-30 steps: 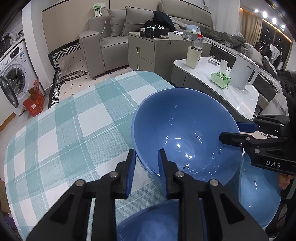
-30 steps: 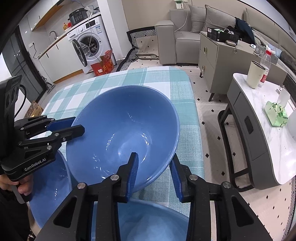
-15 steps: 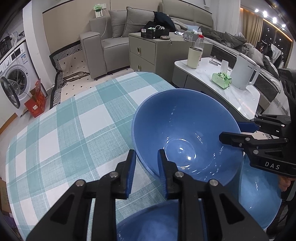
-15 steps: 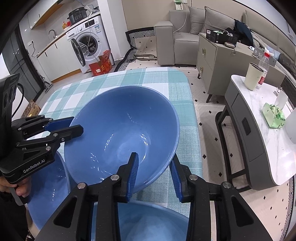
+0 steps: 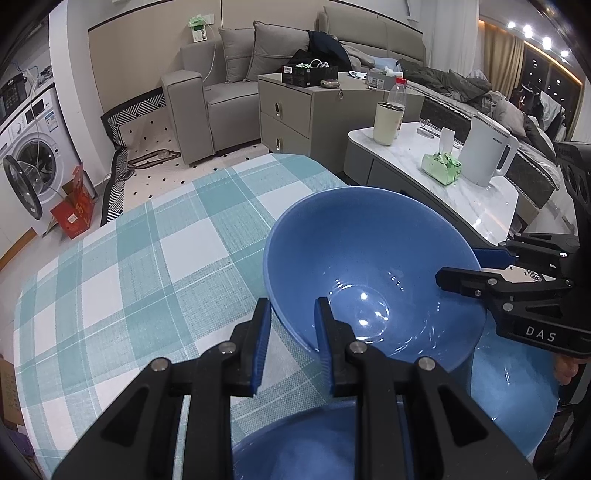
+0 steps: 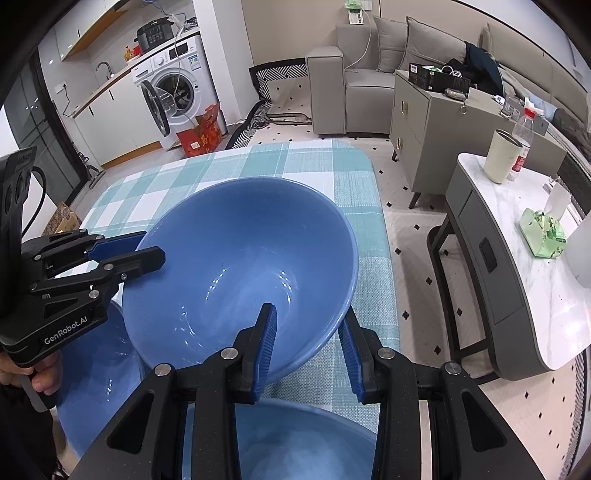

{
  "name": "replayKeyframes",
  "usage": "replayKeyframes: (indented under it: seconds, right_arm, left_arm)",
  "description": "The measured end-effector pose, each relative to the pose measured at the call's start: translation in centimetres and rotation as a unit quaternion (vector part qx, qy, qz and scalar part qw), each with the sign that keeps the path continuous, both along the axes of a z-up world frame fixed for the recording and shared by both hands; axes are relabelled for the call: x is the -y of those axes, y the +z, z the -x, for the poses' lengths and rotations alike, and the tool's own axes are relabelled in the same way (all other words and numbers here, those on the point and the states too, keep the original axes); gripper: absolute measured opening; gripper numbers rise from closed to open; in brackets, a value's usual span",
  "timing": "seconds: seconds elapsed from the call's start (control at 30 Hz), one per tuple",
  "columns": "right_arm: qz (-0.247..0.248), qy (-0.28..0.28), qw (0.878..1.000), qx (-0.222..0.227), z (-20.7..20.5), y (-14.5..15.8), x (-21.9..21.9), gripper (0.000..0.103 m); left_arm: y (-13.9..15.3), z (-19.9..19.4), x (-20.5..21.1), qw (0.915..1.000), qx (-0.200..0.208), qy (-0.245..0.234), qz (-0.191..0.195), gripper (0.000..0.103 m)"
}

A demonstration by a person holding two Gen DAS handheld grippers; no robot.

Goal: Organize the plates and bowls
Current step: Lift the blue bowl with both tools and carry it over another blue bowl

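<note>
Both grippers pinch opposite rims of the big blue bowl (image 5: 373,273), left gripper (image 5: 290,332) nearly shut, right gripper (image 6: 308,339) a bit wider, holding it tilted above two more blue bowls (image 6: 295,439) at the near table edge, so any slip probably drops it onto them.

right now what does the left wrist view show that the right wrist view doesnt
Only the left wrist view shows the white kettle on the marble side table and the bed with dark clothes behind it.

Only the right wrist view shows the kitchen counter with its tap and the black cooker on top of the washing machine.

Both show the big blue bowl gripped at its rim by the left gripper and the right gripper, two more blue bowls below it, the checked tablecloth, sofa and green tissue pack.
</note>
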State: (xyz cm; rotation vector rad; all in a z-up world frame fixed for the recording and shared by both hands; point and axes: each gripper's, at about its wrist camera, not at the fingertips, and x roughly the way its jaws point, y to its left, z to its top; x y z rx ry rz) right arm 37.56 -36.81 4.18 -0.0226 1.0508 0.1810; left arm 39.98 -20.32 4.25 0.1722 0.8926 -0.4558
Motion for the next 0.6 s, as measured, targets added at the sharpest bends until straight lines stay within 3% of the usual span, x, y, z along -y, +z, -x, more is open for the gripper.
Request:
replayKeyframes:
  seconds: [0.6]
  right_arm:
    - [0.015,0.003,0.999,0.038,1.7,3.2,-0.4,0.035]
  left_arm:
    - [2.6,1.3,-0.1,0.9995,0.030,0.001,0.010,0.022]
